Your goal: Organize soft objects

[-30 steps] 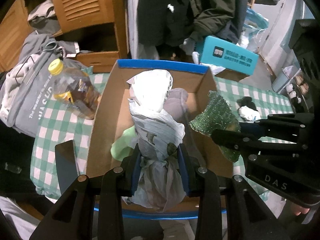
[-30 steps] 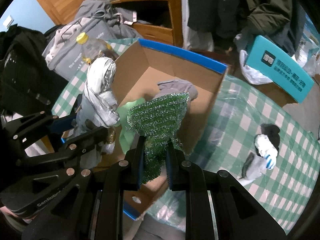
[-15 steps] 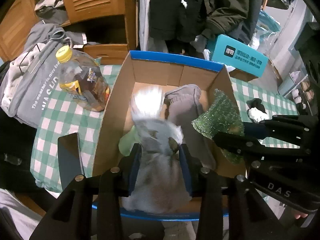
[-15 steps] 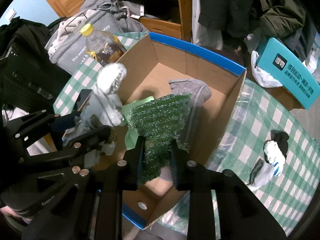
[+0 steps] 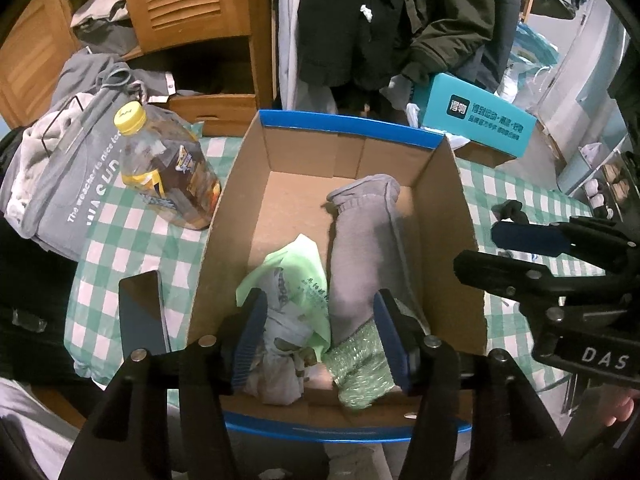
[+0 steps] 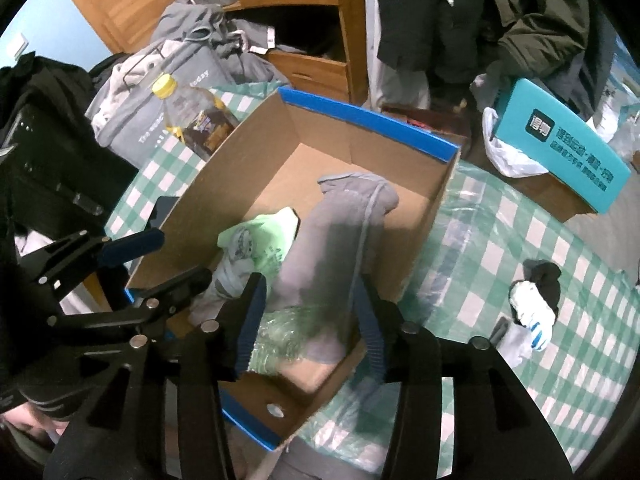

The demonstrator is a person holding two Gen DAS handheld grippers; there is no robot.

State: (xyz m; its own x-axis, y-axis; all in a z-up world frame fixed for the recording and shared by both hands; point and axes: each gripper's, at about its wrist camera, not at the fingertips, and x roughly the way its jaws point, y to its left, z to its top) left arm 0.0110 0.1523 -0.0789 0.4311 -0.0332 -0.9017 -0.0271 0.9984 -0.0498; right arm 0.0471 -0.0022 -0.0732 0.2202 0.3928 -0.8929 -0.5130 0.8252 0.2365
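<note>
1. On the green-and-white checked tablecloth (image 5: 120,248) stands an open cardboard box (image 5: 444,216) with blue-edged flaps; it fills the middle of both of my wrist views.
2. Behind the table hang dark coats (image 5: 384,20), beside a wooden louvred cabinet (image 5: 188,0).
3. To the left of the box, a heap of grey clothing (image 5: 68,176) lies at the table edge.
4. Beyond the box's far right corner, a teal carton (image 5: 476,120) with printed lettering rests tilted.
5. Inside the box, a grey sock (image 5: 364,248) lies lengthwise along the right side.
6. Just left of the sock in the box lies a pale green plastic bag (image 5: 296,276), with a crumpled grey-white bag (image 5: 276,356) in front of it at the near wall.
7. A sparkly green scouring cloth (image 5: 360,364) sits in the near right corner of the box, touching the sock.
8. A plastic bottle (image 5: 168,172) with a yellow cap leans just beside the box's left wall.
9. A dark phone (image 5: 140,316) lies flat on the cloth near the box's left front corner.
10. My left gripper (image 5: 320,320) hangs over the near end of the box, fingers spread wide, holding nothing.
11. My right gripper (image 6: 308,312) is likewise spread apart and empty, above the cloth and sock.
12. A black-and-white glove (image 6: 536,300) lies on the tablecloth well right of the box.
</note>
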